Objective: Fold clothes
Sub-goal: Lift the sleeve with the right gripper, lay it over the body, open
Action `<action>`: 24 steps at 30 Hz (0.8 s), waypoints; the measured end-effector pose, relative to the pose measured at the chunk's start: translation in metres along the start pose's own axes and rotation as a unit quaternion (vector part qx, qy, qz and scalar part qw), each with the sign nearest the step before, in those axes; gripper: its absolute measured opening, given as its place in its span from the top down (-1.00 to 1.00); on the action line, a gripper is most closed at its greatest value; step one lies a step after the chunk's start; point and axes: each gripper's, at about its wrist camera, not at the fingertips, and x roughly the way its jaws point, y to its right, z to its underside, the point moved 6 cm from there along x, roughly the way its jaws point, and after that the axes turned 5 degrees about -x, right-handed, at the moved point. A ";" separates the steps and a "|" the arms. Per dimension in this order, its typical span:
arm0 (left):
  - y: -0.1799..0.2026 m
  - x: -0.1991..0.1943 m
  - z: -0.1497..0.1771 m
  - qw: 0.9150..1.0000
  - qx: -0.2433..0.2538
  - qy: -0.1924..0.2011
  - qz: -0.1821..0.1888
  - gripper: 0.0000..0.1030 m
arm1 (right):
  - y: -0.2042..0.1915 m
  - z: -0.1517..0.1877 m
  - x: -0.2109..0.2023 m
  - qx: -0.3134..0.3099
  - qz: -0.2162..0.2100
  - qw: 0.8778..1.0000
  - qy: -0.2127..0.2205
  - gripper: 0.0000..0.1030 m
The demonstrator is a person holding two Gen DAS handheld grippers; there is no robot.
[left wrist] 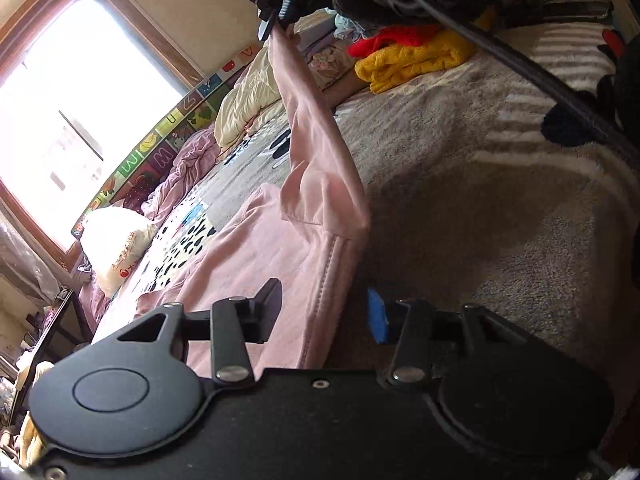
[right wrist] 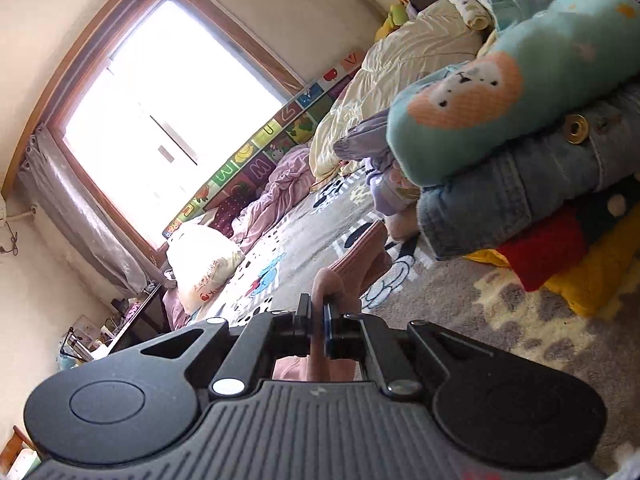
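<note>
A bed (left wrist: pixel 460 128) under a bright window carries the pink garment (left wrist: pixel 256 248). The right hand-held gripper (right wrist: pixel 320 318) is clamped on one raised end; the left hand-held gripper (left wrist: pixel 324 312) stands partly open around the hem, gripping nothing. Lifted one-sided, the cloth could slip or twist.

**A lived-in bedroom at home**

A wide bed (left wrist: pixel 500 208) under a shaggy beige blanket fills the near right of the left wrist view. Rumpled bedding lies along its far side: a cream quilt (right wrist: pixel 404 68), a mauve duvet (right wrist: pixel 276 188) and a white pillow (right wrist: pixel 204 264). A wood-framed window (right wrist: pixel 160 120) with a grey curtain (right wrist: pixel 80 208) bunched at its left lights the room. A children's alphabet mat (right wrist: pixel 260 144) leans beneath it. Folded clothes (right wrist: pixel 532 184) are stacked at the right.
</note>
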 end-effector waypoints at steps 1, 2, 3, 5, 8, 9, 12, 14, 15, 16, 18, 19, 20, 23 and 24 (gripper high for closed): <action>-0.006 -0.001 0.001 1.000 -0.013 -0.002 0.000 0.33 | -0.011 -0.003 0.004 -0.007 -0.005 1.000 -0.001 0.85; -0.012 -0.003 0.002 1.000 -0.026 -0.003 0.000 0.37 | -0.023 -0.004 0.008 -0.015 -0.010 1.000 -0.003 0.85; -0.019 -0.004 0.002 0.999 -0.046 -0.004 0.004 0.41 | -0.034 -0.006 0.012 -0.023 -0.015 1.000 -0.005 0.85; -0.034 -0.008 0.004 0.996 -0.086 -0.005 0.012 0.50 | -0.061 -0.007 0.023 -0.042 -0.029 0.999 -0.010 0.85; -0.056 -0.010 0.011 0.982 -0.179 -0.019 0.055 0.50 | -0.095 -0.007 0.031 -0.066 -0.051 0.996 -0.018 0.85; -0.062 -0.010 0.013 0.975 -0.210 -0.023 0.072 0.50 | -0.107 -0.006 0.034 -0.075 -0.059 0.995 -0.021 0.85; -0.075 -0.009 0.017 0.955 -0.276 -0.020 0.107 0.49 | -0.140 0.004 0.047 -0.100 -0.076 0.991 -0.034 0.85; -0.077 -0.008 0.017 0.947 -0.298 -0.015 0.122 0.37 | -0.160 0.013 0.056 -0.115 -0.084 0.989 -0.044 0.85; -0.077 -0.008 0.017 0.942 -0.308 -0.012 0.129 0.37 | -0.173 0.021 0.060 -0.123 -0.089 0.987 -0.051 0.85; -0.078 -0.006 0.018 0.937 -0.321 -0.019 0.139 0.37 | -0.183 0.027 0.065 -0.129 -0.092 0.986 -0.057 0.85; -0.081 -0.002 0.024 0.922 -0.350 -0.039 0.159 0.73 | -0.205 0.042 0.076 -0.142 -0.097 0.982 -0.071 0.85; -0.084 -0.001 0.028 0.913 -0.368 -0.046 0.167 0.79 | -0.214 0.050 0.082 -0.148 -0.096 0.981 -0.078 0.85; -0.091 -0.002 0.035 0.898 -0.400 -0.054 0.176 0.79 | -0.222 0.056 0.088 -0.153 -0.094 0.980 -0.085 0.85; -0.107 -0.001 0.054 0.851 -0.480 -0.073 0.199 0.80 | -0.242 0.078 0.112 -0.164 -0.077 0.977 -0.112 0.85; -0.111 0.000 0.060 0.835 -0.504 -0.078 0.206 0.80 | -0.247 0.084 0.120 -0.167 -0.070 0.976 -0.123 0.85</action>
